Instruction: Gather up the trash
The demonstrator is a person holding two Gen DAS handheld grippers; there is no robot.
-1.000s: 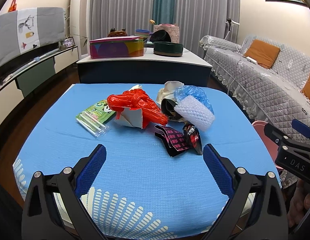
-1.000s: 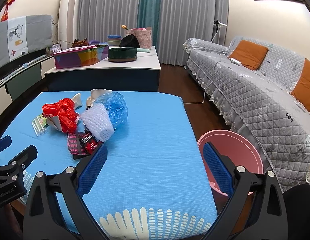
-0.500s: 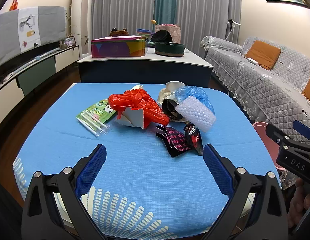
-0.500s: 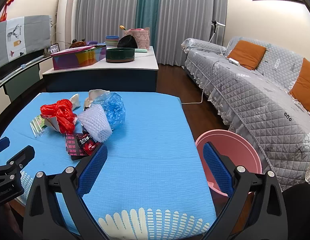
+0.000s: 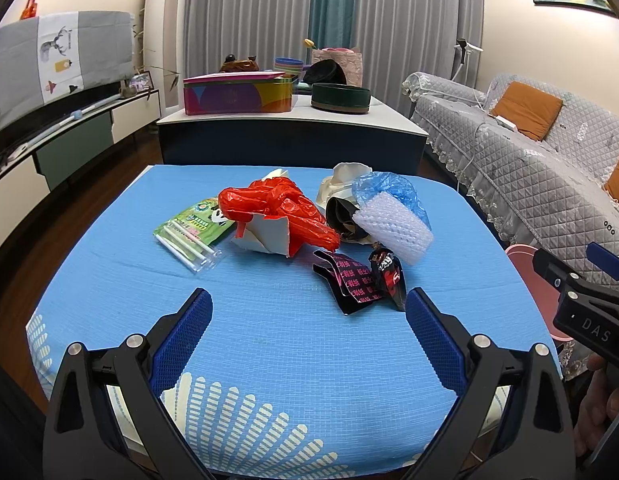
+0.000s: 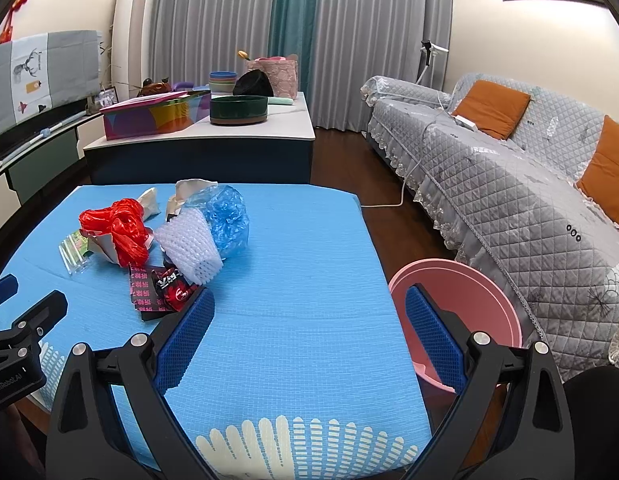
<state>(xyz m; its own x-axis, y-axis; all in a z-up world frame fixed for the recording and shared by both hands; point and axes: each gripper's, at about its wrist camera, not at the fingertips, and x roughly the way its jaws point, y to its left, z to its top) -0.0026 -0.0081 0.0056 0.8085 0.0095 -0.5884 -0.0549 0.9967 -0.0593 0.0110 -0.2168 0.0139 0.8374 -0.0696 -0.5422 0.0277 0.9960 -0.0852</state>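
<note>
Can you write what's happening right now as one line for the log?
left gripper: open, empty | right gripper: open, empty | trash pile: untouched | pink bin: beside table

A blue-clothed table (image 5: pixel 293 344) carries trash clustered around a red plastic bag (image 5: pixel 277 208): green packet (image 5: pixel 193 228) left, white foam netting (image 5: pixel 393 232) right, dark wrappers (image 5: pixel 357 280), possibly snack packets, nearer.

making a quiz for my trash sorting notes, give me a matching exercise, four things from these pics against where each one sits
Things:
1. crumpled red plastic bag
2. round pink plastic bin
3. green packet of white sticks
4. white foam fruit net

Places:
A. on the floor beside the table's right edge
B. leftmost item of the pile
C. against the blue plastic bag
D. draped over a torn white paper piece

Pairs: 1-D, 2-A, 3-B, 4-C
</note>
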